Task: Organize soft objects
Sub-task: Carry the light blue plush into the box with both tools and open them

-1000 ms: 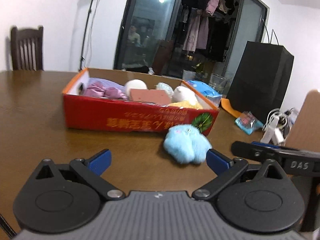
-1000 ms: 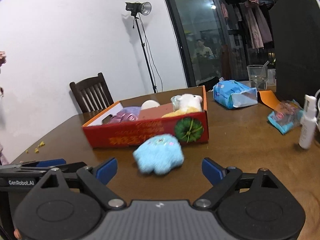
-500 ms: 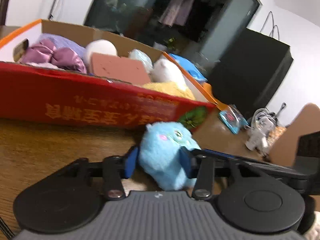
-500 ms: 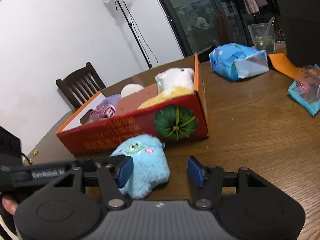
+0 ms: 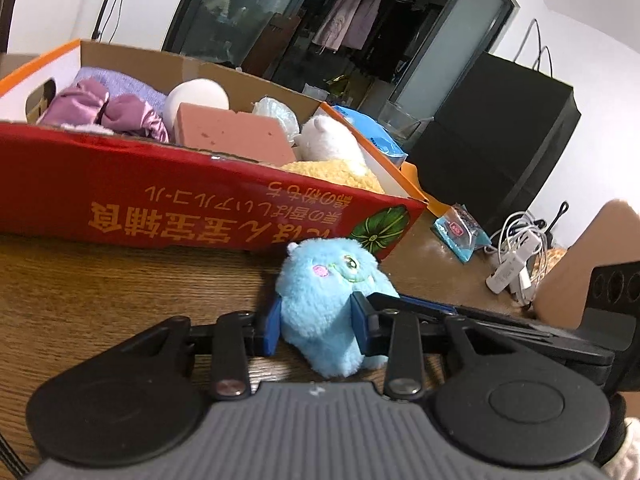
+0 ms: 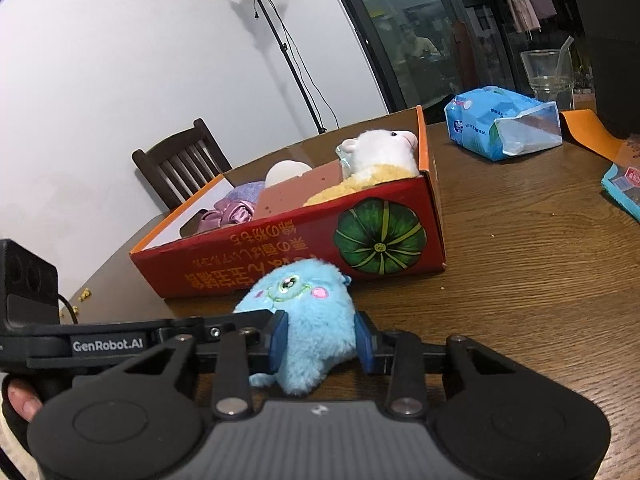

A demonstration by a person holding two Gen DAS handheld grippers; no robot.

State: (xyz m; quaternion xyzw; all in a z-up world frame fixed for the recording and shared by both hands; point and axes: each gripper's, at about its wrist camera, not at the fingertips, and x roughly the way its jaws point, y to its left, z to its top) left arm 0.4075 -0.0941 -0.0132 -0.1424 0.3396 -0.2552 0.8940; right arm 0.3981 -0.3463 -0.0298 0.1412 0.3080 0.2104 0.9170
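A fluffy blue plush toy (image 5: 328, 300) stands on the wooden table just in front of the red cardboard box (image 5: 120, 208). My left gripper (image 5: 316, 328) is shut on the toy's lower body. My right gripper (image 6: 320, 340) is also shut on the same blue plush toy (image 6: 308, 304) from the other side. The red box (image 6: 280, 252) holds a purple satin cloth (image 5: 100, 108), a white ball (image 5: 196, 96), a pink sponge block (image 5: 236, 132) and a white-and-yellow plush animal (image 6: 380, 152).
A blue tissue pack (image 6: 504, 120) and a plastic cup (image 6: 548, 72) lie right of the box. A blue snack packet (image 5: 460, 232), white cables (image 5: 516, 256) and a black bag (image 5: 492, 140) are further right. A wooden chair (image 6: 180, 164) stands behind the table.
Both grippers moved in on the blue plush toy and closed on it; a second ago both were open with the toy lying ahead of them.
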